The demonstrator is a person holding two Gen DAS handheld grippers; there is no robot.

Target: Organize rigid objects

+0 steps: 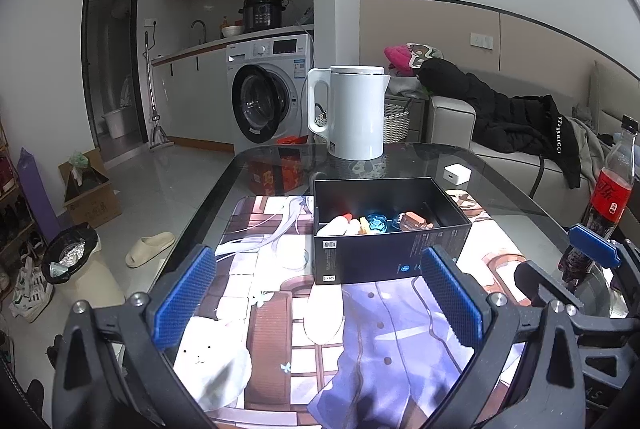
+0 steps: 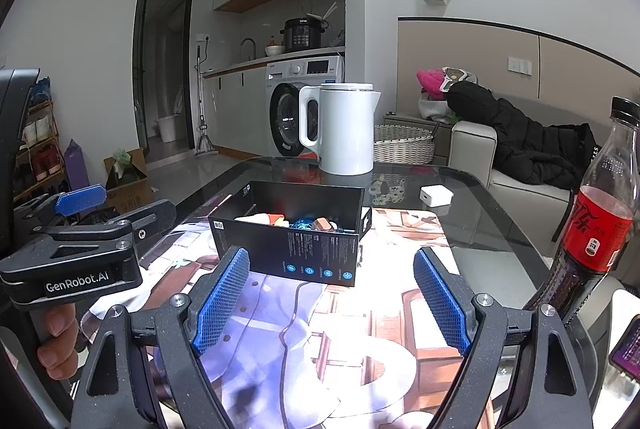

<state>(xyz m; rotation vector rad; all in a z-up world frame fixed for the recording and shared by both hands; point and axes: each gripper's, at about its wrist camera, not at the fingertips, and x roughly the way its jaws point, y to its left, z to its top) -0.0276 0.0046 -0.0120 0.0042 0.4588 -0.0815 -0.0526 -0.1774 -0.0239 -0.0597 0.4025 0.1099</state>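
Observation:
An open black box [image 1: 384,253] stands on the printed mat [image 1: 280,317] in the middle of the glass table. It holds several small items: white, red, yellow, blue and copper-coloured pieces [image 1: 376,223]. The box also shows in the right wrist view [image 2: 296,249]. My left gripper [image 1: 318,293] is open and empty, just short of the box's near wall. My right gripper [image 2: 340,299] is open and empty, also in front of the box. The right gripper appears at the right edge of the left wrist view [image 1: 592,249]; the left gripper appears at the left of the right wrist view [image 2: 80,229].
A white kettle [image 1: 352,113] stands at the table's far edge. A small white charger cube [image 1: 456,173] lies behind the box. A cola bottle [image 2: 596,225] stands at the right by the right gripper. A phone [image 2: 626,349] lies at the right edge. A sofa is beyond the table.

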